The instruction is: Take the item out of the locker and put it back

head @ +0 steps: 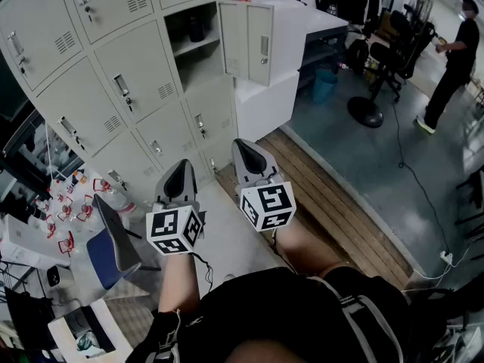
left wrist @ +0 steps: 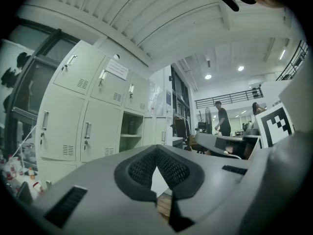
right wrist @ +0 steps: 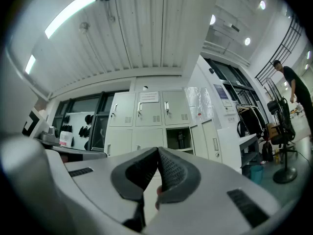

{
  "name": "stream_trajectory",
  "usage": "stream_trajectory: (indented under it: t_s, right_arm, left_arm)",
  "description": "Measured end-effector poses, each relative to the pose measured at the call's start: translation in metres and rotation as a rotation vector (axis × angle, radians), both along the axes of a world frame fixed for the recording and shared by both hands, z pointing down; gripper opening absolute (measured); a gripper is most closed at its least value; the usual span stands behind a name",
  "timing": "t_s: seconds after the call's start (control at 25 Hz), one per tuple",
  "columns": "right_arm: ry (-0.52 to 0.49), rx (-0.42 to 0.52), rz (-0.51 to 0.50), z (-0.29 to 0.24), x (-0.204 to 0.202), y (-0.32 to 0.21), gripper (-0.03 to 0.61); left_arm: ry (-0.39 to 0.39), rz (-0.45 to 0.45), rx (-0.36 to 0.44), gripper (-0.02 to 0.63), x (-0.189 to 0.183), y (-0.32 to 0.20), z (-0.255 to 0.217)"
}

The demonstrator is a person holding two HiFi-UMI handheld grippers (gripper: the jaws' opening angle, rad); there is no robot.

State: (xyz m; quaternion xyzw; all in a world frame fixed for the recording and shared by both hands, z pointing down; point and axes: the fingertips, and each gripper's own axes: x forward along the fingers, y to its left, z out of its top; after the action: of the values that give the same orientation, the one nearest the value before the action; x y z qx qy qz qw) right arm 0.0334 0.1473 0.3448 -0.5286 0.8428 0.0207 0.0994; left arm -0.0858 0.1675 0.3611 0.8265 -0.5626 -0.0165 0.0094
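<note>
Left gripper [head: 184,169]: jaws shut, empty | right gripper [head: 243,147]: jaws shut, empty | dark bottle [head: 197,27]: upright on open locker [head: 203,68] shelf, well apart from both jaws

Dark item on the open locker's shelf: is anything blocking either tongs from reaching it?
Nothing visible blocks it. The locker door is swung open to the right, and the dark item stands exposed on the shelf. The left tongs and right tongs are shut, empty, and apart from the lockers.

Two grippers [head: 181,166] [head: 246,145], one open locker [head: 201,65], one dark item [head: 197,27].
</note>
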Motion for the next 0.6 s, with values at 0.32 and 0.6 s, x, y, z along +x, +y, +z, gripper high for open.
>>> stream_trajectory:
  t_s: [0.32, 0.6]
  right_arm:
    - [-0.011, -0.012, -0.008, 0.006, 0.008, 0.006, 0.015]
    - [0.002, -0.025, -0.017, 0.013, 0.023, 0.000, 0.015]
  left_arm:
    - [-0.009, 0.009, 0.002, 0.012, 0.014, 0.006, 0.001]
    - [-0.003, -0.007, -0.006, 0.012, 0.030, 0.002, 0.008]
